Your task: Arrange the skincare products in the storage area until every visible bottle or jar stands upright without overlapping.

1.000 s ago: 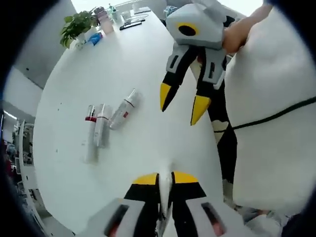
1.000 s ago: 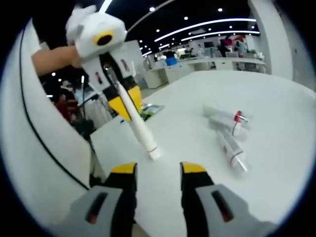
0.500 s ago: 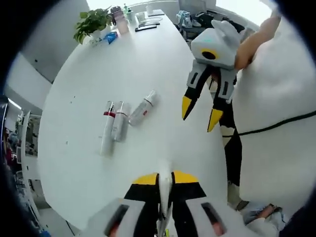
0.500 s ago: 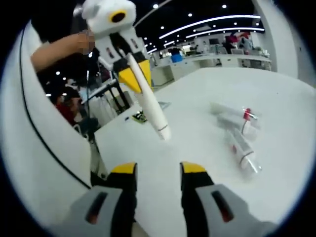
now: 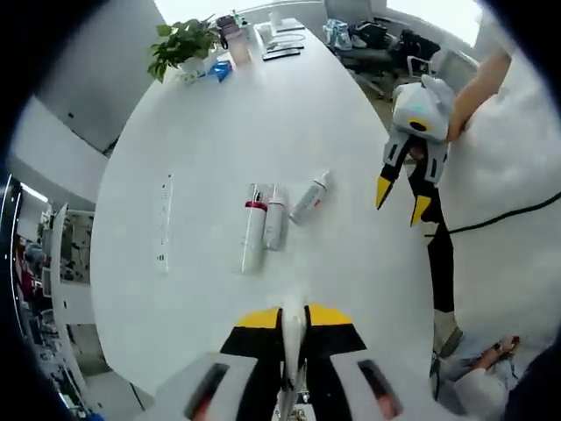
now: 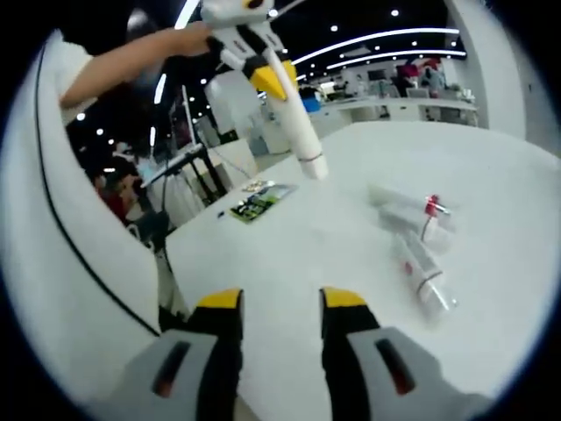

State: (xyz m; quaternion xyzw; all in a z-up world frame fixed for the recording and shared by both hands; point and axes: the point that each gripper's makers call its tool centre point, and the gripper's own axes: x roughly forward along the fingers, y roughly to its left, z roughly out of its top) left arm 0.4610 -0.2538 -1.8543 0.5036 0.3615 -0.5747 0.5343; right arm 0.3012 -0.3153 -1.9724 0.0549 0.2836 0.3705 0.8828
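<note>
My left gripper (image 5: 294, 316) is shut on a slim white tube (image 5: 293, 338) that runs up between its jaws. In the right gripper view that tube (image 6: 295, 127) hangs tilted, high over the white table (image 6: 351, 228), cap end down, from the left gripper (image 6: 267, 77). Three white bottles lie on their sides mid-table: a red-banded one (image 5: 253, 235), one touching it (image 5: 274, 219), and a third (image 5: 310, 196) angled apart. The right gripper view has them at right, the red-banded one (image 6: 408, 209) and another (image 6: 422, 279). My right gripper (image 6: 280, 300) is open and holds nothing; it hovers over the table's right edge (image 5: 400, 206).
A potted plant (image 5: 182, 48) and several small items stand at the table's far end. A power strip (image 5: 164, 224) lies left of the bottles. A green card (image 6: 258, 200) rests near the table edge. A person in white (image 5: 513, 210) stands close at the right.
My left gripper has risen well above the table with the tube, so the table looks farther away in its view. The lying bottles and the right gripper have stayed put.
</note>
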